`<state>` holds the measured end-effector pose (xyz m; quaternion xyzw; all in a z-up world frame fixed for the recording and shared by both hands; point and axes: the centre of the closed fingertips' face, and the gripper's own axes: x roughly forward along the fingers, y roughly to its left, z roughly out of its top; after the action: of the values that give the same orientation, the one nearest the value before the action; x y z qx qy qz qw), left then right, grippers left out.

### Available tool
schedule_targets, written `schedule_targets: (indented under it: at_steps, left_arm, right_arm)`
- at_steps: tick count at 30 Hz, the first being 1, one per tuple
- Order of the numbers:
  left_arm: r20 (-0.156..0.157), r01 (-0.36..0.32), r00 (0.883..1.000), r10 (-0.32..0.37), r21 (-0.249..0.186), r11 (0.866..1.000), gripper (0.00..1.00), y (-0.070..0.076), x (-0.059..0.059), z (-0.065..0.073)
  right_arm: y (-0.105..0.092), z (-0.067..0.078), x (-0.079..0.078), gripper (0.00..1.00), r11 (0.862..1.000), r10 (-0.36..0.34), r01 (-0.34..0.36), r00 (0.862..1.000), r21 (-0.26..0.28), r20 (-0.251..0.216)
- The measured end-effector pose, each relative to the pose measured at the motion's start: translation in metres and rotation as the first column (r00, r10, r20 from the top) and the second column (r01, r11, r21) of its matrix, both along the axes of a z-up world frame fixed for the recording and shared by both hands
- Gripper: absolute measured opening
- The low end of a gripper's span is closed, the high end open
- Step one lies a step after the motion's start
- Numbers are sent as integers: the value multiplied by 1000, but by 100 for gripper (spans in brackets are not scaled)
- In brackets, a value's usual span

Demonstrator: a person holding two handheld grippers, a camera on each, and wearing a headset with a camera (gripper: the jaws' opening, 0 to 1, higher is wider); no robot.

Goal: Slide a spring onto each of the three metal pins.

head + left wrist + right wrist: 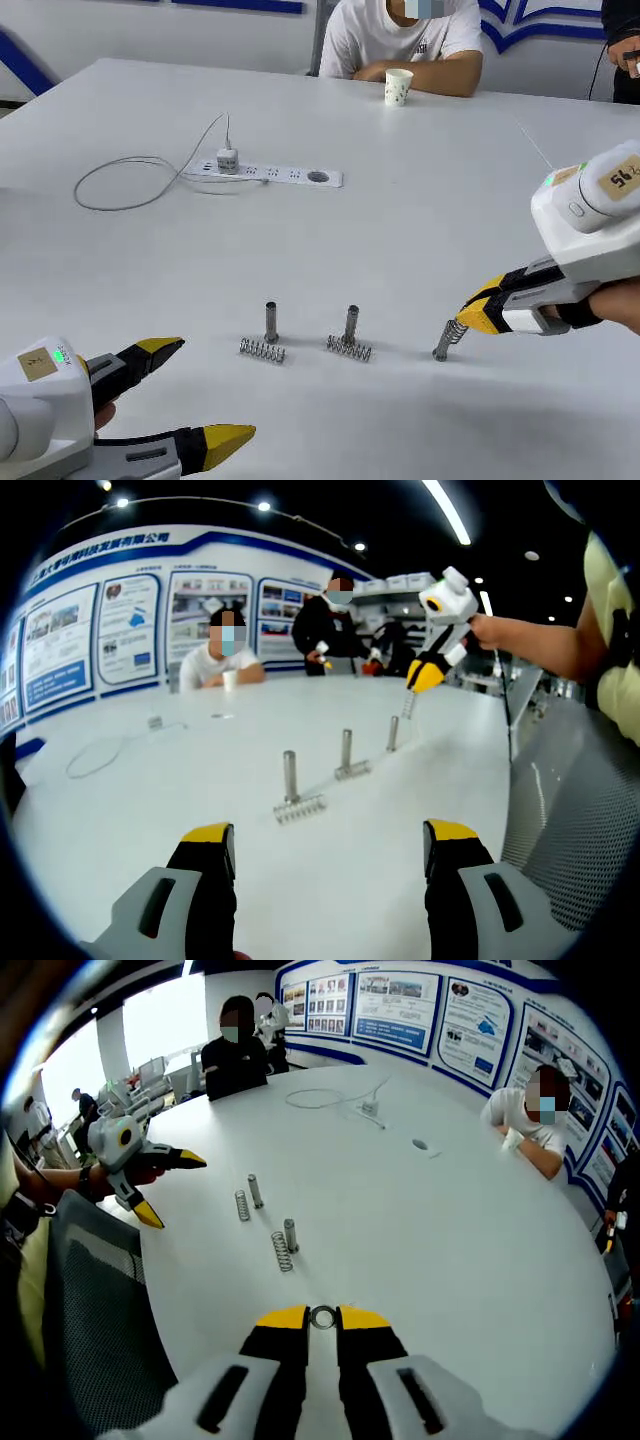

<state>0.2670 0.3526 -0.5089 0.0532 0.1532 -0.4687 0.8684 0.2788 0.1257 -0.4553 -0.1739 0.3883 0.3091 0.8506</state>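
**Right gripper pinches a spring at the right pin**

The right gripper (472, 318) is pressed together on the held spring (455, 332), whose end meets the top of the tilted right pin (441, 348). On the table (420, 200), the middle spring (349, 348) lies touching the middle pin (350, 325), and the left spring (262, 350) lies just beside the left pin (271, 322). The left gripper (215, 388) hovers near-left with its jaws spread.

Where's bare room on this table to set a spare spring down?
Widest bare patch: between the power strip and the row of pins. Also free: right of the strip, toward the cup. Crowded: around the pins, where two springs lie and the right tool holds a spring at the end pin.
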Motion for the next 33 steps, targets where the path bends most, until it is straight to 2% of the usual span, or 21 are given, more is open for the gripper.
schedule_targets:
  at_steps: [13, 33]
  left_arm:
    - [-3, -6, 1000, 6, -1, 1000, 78, 2, -1, -1]
    - [-6, -12, 1000, 12, 3, 1000, 78, 4, -1, -2]
  right_arm:
    - [-7, 2, 12, 11, 1000, -9, 9, 1000, -16, 7]
    - [-7, -9, 18, 11, 999, 10, -12, 999, -41, -40]
